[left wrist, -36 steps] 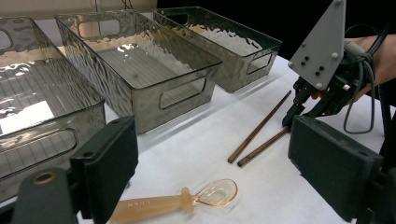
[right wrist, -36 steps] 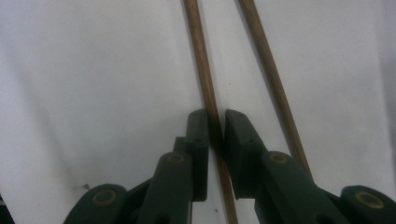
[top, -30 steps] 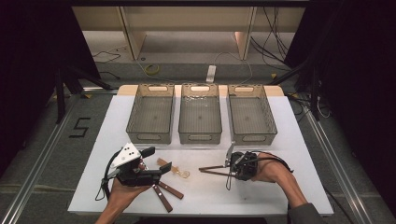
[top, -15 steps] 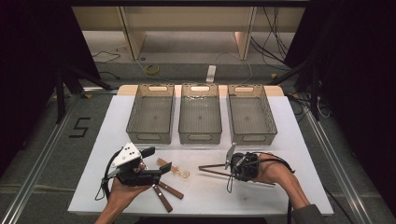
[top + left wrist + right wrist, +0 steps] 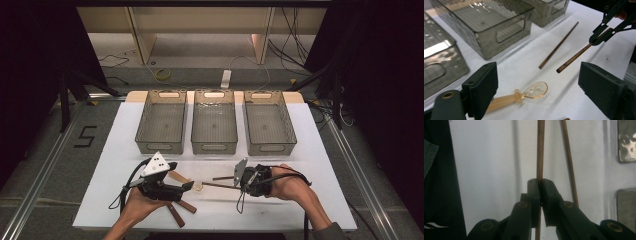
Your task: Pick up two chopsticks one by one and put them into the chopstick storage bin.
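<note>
Chopstick is sitting clamped between the jaws of the right gripper, which are pressing shut on it near one end, so the stick is running straight out ahead of the gripper along the line of its jaws. In the high view the right gripper is pointing toward the person's left, and the chopstick is reaching level across the table toward the left gripper. Its free tip is hanging above the white surface, as the left gripper view shows, where the chopstick is casting a shadow below itself. A second chopstick is lying flat on the table just beyond it, roughly parallel, untouched. The left gripper is standing open, its jaws wide apart with nothing between them, and a clear spoon is lying just ahead of it, bowl pointing away. Three bins are standing in a row at the far side, well apart from both hands. The long axis is lying crosswise to the bins, so I judge the coming move is depending on swinging the stick forward and lining it with a bin's length before letting go; the right bin is looking nearest to the holding hand.
</note>
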